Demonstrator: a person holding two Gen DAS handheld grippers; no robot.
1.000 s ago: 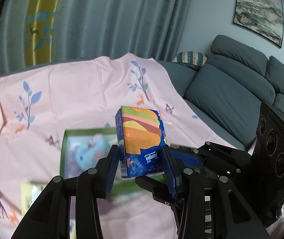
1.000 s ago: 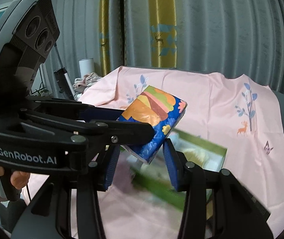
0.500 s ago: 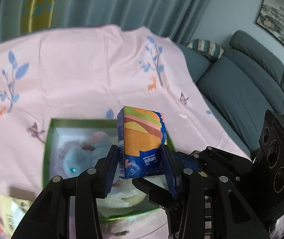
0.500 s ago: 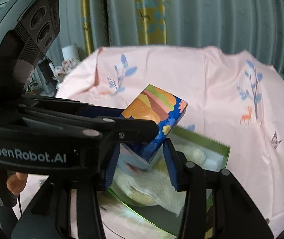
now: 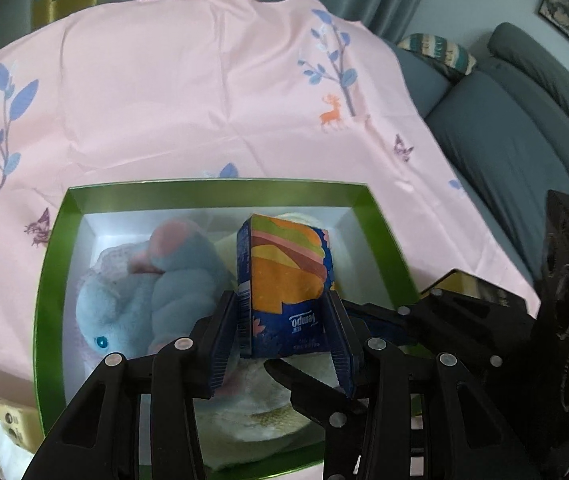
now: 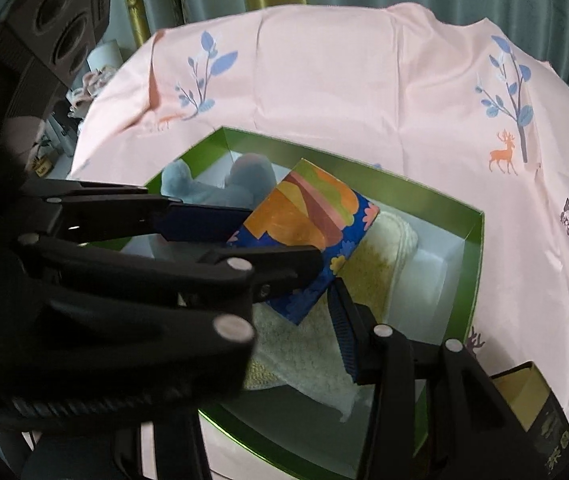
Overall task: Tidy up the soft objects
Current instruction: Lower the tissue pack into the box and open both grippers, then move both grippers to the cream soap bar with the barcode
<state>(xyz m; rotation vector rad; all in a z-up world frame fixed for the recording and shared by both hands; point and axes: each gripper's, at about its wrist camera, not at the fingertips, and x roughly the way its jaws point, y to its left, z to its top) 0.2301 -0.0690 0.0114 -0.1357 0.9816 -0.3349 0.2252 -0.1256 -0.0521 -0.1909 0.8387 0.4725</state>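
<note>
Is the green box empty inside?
No, the green box already holds a blue plush toy and a cream fluffy towel, seen plainly from the left wrist.

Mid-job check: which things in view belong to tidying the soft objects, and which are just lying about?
Job:
- tissue pack, gripped by left gripper
- green box
- blue plush toy
- cream towel
- right gripper, jaws opening

Lying about:
- yellow packet
- dark carton
- sofa
- pink cloth

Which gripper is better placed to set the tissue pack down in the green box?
Left. The left gripper clamps the tissue pack directly over the green box. The right gripper's jaws are opening, not gripping it.
</note>
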